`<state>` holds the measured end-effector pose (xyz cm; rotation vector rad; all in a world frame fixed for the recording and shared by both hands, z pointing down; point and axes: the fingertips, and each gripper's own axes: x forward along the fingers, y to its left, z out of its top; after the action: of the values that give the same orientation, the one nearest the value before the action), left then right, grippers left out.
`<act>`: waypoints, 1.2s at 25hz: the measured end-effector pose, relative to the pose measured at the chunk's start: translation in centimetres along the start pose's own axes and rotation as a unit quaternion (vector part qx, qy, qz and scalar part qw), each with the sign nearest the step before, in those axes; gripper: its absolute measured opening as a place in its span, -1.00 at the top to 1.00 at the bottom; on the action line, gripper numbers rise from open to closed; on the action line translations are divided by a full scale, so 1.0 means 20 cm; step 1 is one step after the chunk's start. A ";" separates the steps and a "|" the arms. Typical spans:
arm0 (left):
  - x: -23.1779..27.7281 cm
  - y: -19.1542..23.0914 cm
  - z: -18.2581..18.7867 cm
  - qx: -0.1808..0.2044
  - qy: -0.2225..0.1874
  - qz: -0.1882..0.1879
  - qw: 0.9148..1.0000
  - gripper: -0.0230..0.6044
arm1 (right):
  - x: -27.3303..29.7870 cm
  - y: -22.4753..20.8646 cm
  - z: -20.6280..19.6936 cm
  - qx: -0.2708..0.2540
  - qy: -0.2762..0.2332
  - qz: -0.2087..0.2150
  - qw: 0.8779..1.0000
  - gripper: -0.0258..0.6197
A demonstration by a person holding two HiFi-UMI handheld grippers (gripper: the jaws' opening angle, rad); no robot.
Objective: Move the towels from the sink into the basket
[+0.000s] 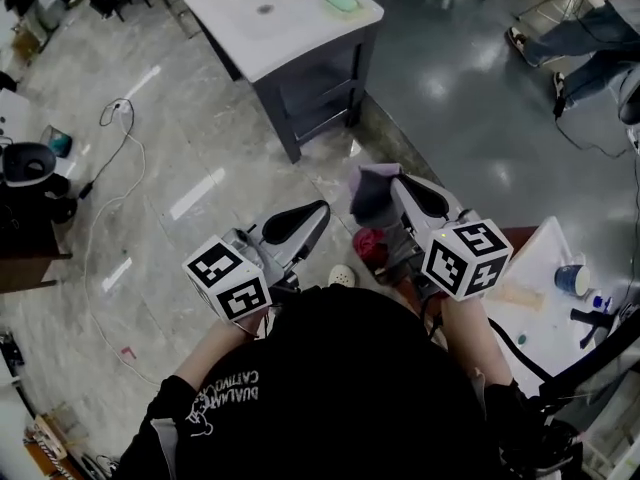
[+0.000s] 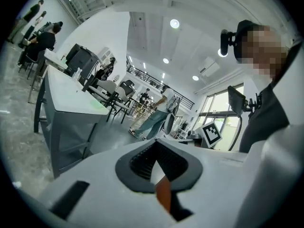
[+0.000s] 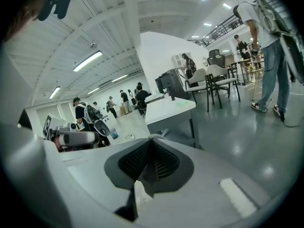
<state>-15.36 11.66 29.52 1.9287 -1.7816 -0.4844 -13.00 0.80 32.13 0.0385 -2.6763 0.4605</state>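
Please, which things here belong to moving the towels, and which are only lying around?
For the job: right gripper, dark towel in its jaws, sink.

Lying about: green pad beside the sink, floor cable, cup on the side table.

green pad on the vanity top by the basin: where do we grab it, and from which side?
Across its narrow width, from above. The green pad lies flat on the vanity near a corner. It is oblong with low rounded edges, so there is little side face to pinch. The left gripper looks empty; the right gripper is shut on a grey towel.
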 end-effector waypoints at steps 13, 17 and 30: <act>0.43 -0.02 0.04 0.009 0.088 -0.129 0.988 0.93 | -0.19 -0.35 0.05 0.065 -0.043 -0.126 0.989 0.84; 0.55 0.00 0.08 0.009 0.124 -0.188 0.974 0.93 | -0.24 -0.42 0.10 0.091 -0.067 -0.181 0.977 0.84; 0.70 0.13 0.15 0.028 0.248 -0.358 0.900 0.93 | -0.20 -0.37 0.05 0.180 -0.141 -0.349 0.909 0.84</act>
<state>-17.86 -2.74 29.27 2.4424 -0.7450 -0.1348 -9.13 -6.62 31.87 1.2032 -2.5567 0.7299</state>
